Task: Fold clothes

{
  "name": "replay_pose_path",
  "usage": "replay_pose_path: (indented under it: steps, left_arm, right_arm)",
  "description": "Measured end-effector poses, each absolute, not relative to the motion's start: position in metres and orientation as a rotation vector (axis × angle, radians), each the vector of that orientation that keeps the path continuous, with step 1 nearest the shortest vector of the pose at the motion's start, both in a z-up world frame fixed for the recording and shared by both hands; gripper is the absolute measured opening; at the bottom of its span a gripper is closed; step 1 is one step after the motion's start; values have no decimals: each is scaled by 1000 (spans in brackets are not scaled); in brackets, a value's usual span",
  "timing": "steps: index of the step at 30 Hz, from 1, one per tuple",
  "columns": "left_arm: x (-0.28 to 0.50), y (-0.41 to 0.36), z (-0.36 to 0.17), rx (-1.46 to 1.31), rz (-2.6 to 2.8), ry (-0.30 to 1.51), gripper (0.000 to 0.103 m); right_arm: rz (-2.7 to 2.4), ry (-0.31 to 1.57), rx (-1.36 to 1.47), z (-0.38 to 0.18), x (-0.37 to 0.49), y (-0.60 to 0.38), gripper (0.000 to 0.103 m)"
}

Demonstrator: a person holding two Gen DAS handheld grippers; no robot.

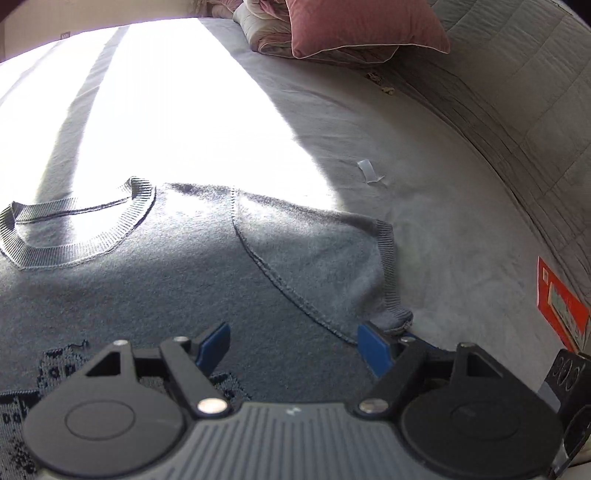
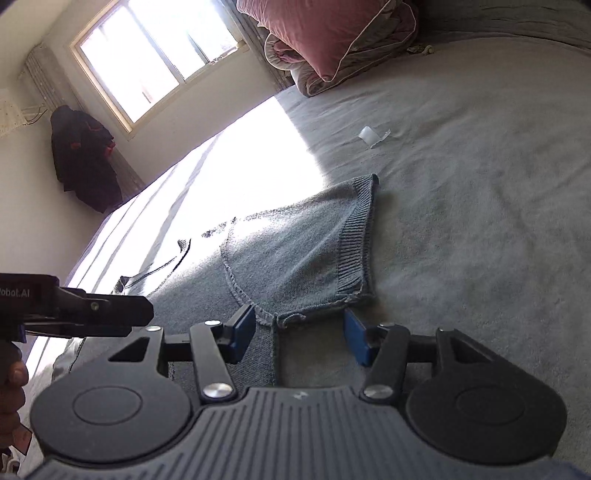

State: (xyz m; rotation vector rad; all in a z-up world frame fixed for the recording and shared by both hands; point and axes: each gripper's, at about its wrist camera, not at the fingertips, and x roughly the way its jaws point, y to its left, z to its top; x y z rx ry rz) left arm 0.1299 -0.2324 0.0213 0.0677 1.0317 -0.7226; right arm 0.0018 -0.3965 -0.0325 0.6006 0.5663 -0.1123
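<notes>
A grey knitted short-sleeved sweater (image 1: 177, 273) lies flat on the bed, ribbed collar (image 1: 77, 229) at the far left, a dark pattern on its chest near me. Its short sleeve (image 1: 325, 258) points right, with a ribbed cuff. My left gripper (image 1: 293, 349) is open, low over the sweater's chest just before the armpit seam. My right gripper (image 2: 299, 334) is open, straddling the sleeve's (image 2: 295, 251) underarm corner (image 2: 291, 317); neither pad holds cloth. The left gripper (image 2: 92, 310) shows at the left of the right wrist view.
The bed sheet (image 1: 443, 229) is grey, with a bright sun patch (image 1: 184, 122) beyond the collar. A pink pillow on folded quilts (image 1: 351, 29) lies at the far end. A small white scrap (image 1: 369, 171) lies beyond the sleeve. A red packet (image 1: 559, 306) sits at the right.
</notes>
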Motion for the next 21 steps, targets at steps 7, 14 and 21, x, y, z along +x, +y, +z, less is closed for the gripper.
replay_pose_path:
  steps: [7, 14, 21]
  left_arm:
    - [152, -299, 9, 60, -819, 1140, 77]
    - [163, -350, -6, 85, -852, 1241, 77]
    - [161, -371, -2, 129, -851, 1223, 74]
  right_arm:
    - [-161, 534, 553, -32, 14, -394, 45]
    - [-278, 513, 637, -35, 17, -396, 10]
    - [-221, 469, 503, -24, 19, -380, 8]
